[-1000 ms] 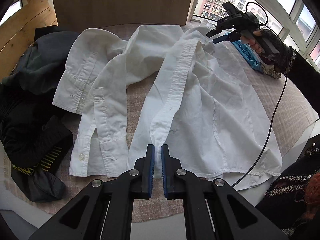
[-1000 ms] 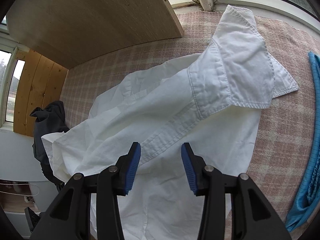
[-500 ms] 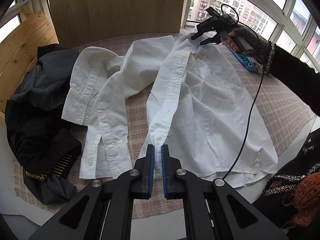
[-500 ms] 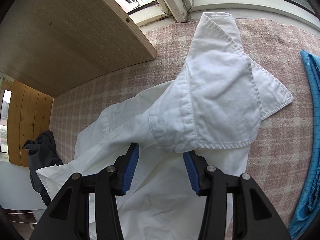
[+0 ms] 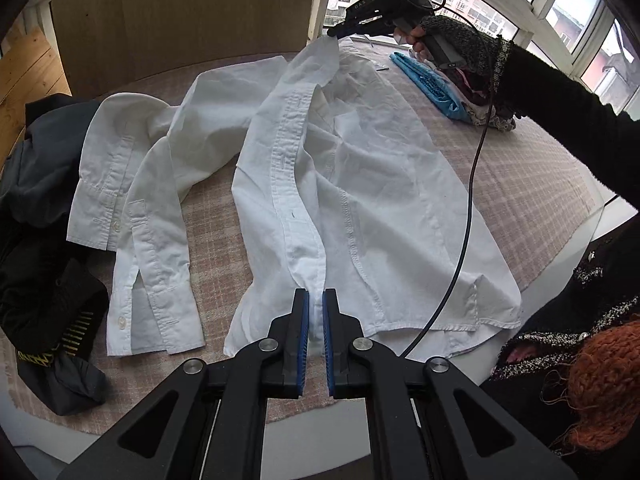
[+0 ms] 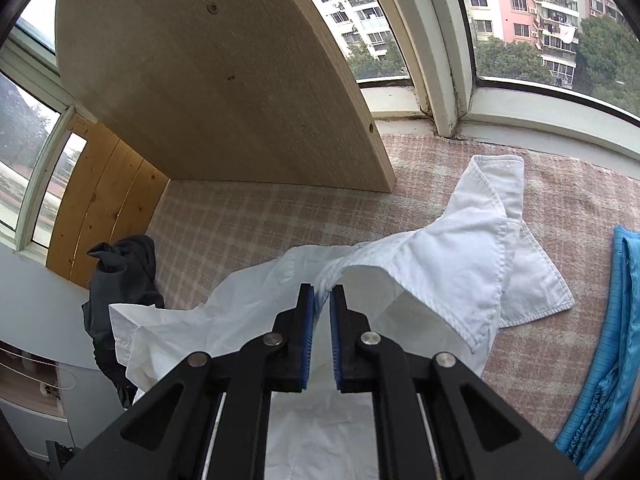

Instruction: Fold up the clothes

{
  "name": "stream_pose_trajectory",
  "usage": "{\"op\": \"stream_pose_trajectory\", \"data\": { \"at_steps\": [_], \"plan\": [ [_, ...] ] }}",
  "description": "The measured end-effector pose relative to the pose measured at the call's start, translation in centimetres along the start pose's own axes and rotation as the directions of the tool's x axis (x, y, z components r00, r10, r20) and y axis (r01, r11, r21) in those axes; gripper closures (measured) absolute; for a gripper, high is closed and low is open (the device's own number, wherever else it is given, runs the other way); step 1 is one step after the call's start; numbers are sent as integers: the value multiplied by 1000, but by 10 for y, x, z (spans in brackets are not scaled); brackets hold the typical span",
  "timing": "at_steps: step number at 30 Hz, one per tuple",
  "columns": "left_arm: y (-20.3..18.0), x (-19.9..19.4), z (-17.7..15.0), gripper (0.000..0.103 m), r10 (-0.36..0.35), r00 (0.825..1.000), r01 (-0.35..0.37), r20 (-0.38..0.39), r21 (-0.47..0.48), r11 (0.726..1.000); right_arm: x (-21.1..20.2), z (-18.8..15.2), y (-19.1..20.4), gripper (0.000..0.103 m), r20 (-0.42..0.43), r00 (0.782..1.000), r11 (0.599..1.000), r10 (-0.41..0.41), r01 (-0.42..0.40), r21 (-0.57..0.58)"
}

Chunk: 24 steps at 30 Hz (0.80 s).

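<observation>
Across the middle of the left wrist view, a white shirt (image 5: 352, 184) lies spread on a plaid-covered surface (image 5: 532, 168), sleeves trailing to the left. At bottom centre the left hand-held gripper (image 5: 316, 312) is clamped on the shirt's button placket near the hem. At upper right, the right hand-held gripper (image 5: 334, 33), in a gloved hand (image 5: 452, 40), is closing on shirt fabric by the collar (image 6: 472, 264), lifting it off the surface. Dark clothes (image 5: 44, 216) are heaped at left; blue cloth (image 5: 430, 82) lies at upper right.
</observation>
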<state>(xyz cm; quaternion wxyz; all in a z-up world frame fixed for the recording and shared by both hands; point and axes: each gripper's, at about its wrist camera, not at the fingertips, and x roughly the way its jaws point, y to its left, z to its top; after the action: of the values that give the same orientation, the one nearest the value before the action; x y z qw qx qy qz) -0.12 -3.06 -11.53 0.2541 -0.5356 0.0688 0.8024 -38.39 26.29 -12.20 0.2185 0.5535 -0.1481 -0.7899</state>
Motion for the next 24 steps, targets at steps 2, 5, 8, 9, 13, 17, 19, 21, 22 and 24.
{"op": "stream_pose_trajectory", "data": {
  "at_steps": [2,5,8,9,13,17,19,21,22,24],
  "plan": [
    [-6,-6,3,97,-2,1000,2,9,-4,1000,-5,-6,-4,94,1,1000,999,-25,25,-23],
    [-13,-12,6,97,-7,1000,7,18,-1,1000,6,-15,-11,94,-33,999,1000,-26,26,5],
    [-18,-10,7,97,-1,1000,1,1,10,1000,23,-22,-23,70,-92,995,996,-46,53,71],
    [-19,-8,7,97,2,1000,-2,-6,14,1000,29,-23,-26,59,-107,992,993,-70,79,86],
    [-21,-2,6,97,8,999,-7,-31,21,1000,48,-25,-32,59,-90,996,989,1,12,145],
    [-21,6,3,97,15,998,-14,-58,13,1000,50,-26,-17,89,-61,998,998,34,-30,60],
    [-25,7,2,97,-6,998,7,-63,15,1000,39,-23,-8,100,-51,998,1000,23,-22,14],
    [-36,4,3,97,-45,997,47,-58,32,998,23,-17,-1,100,-35,999,999,-16,15,-40],
    [-44,3,3,97,-70,996,73,-58,46,996,14,-13,3,100,-24,999,997,-44,43,-69],
    [-65,2,9,97,-124,990,130,-66,93,987,-5,-2,5,100,-4,995,990,-95,94,-110]
  ]
}}
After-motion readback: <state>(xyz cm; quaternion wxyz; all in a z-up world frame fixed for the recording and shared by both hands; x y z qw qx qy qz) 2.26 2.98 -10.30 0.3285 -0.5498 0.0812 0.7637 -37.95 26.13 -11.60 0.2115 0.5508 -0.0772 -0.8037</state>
